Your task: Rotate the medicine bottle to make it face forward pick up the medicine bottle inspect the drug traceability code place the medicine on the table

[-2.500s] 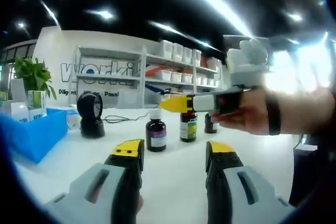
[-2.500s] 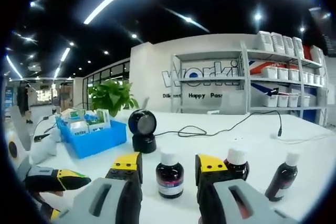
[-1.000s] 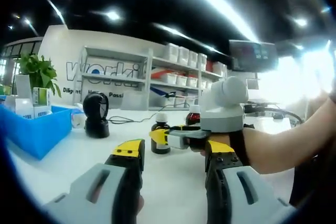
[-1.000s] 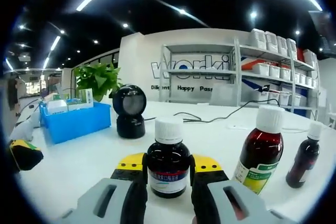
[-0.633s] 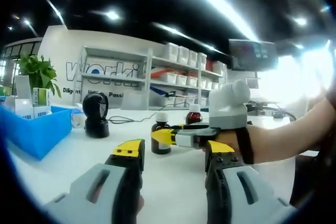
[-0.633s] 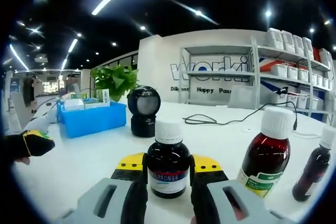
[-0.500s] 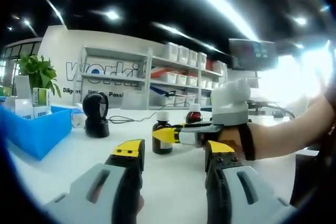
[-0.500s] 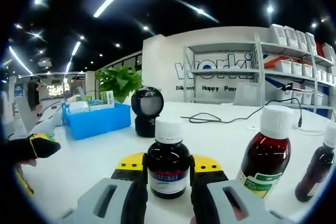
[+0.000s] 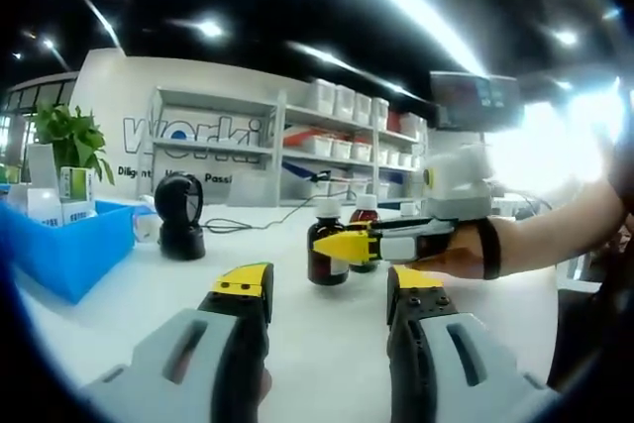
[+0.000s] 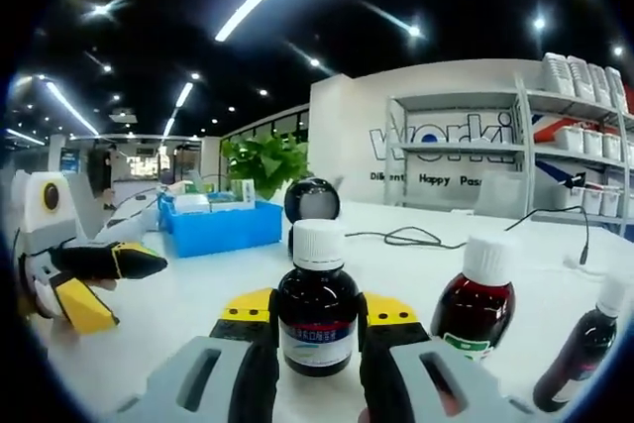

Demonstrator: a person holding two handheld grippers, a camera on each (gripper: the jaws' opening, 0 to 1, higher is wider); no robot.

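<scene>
Bottle: medicine bottle (image 10: 318,316), dark glass with white cap and label, upright between the yellow-tipped jaws of the right tongs (image 10: 318,314), which are clamped on its sides; in the left gripper view it (image 9: 326,245) appears above the tabletop (image 9: 129,299).
Left tongs: (image 9: 330,289) jaws apart, holding nothing, low over the tabletop.
Neighbours: second bottle (image 10: 474,306) with green-edged label just beside, a third bottle (image 10: 584,348) further right.
Behind: black round scanner (image 10: 312,207), blue bin (image 10: 223,227) with boxes, green plant (image 10: 265,162).
Backdrop: white shelving (image 10: 515,160) with bins.
</scene>
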